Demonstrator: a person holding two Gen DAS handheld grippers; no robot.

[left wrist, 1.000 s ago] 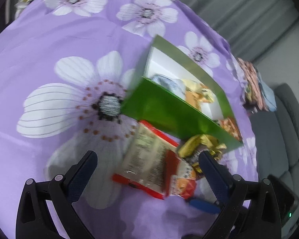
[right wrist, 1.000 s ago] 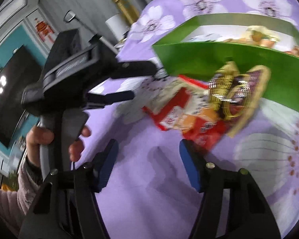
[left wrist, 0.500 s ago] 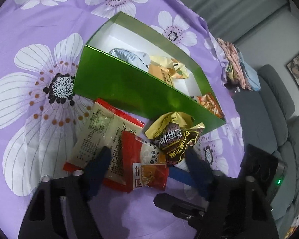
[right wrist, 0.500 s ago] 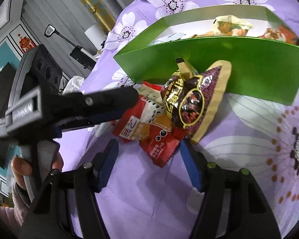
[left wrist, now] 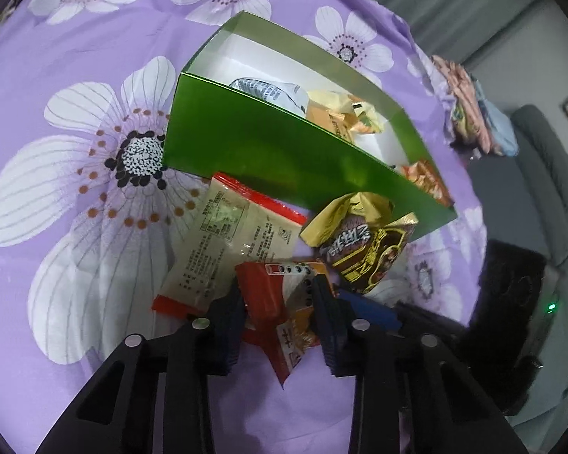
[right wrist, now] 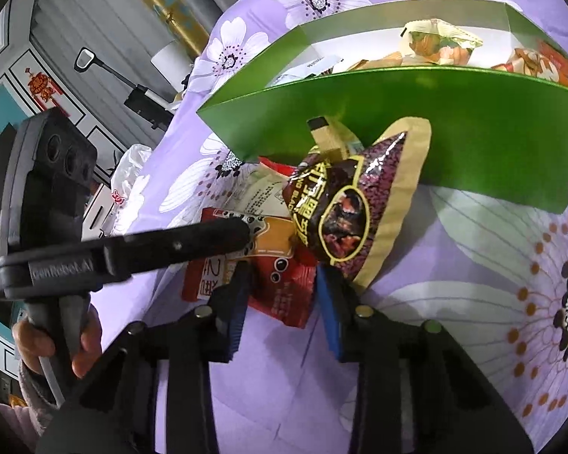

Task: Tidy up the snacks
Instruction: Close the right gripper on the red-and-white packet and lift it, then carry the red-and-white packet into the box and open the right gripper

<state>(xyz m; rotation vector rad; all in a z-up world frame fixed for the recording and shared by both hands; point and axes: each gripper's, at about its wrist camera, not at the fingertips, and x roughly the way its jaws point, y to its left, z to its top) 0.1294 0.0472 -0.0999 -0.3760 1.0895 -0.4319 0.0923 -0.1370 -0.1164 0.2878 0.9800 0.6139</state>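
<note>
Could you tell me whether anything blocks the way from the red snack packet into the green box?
Yes: the brown-and-gold packet leans against the green box's near wall, right behind the red snack packet that both claws pinch; it must clear that wall.

Soft, even indoor light falls on the purple flowered cloth point(left wrist: 94, 87), bright enough for clear colours. The green box point(left wrist: 269, 151) shows a glossy sheen on its near wall and casts a faint shadow at its base. Around the box both views bow strongly, with black corners. Beyond the box, the room's background is darker and slightly soft; print on the wrappers beside it stays sharp.
</note>
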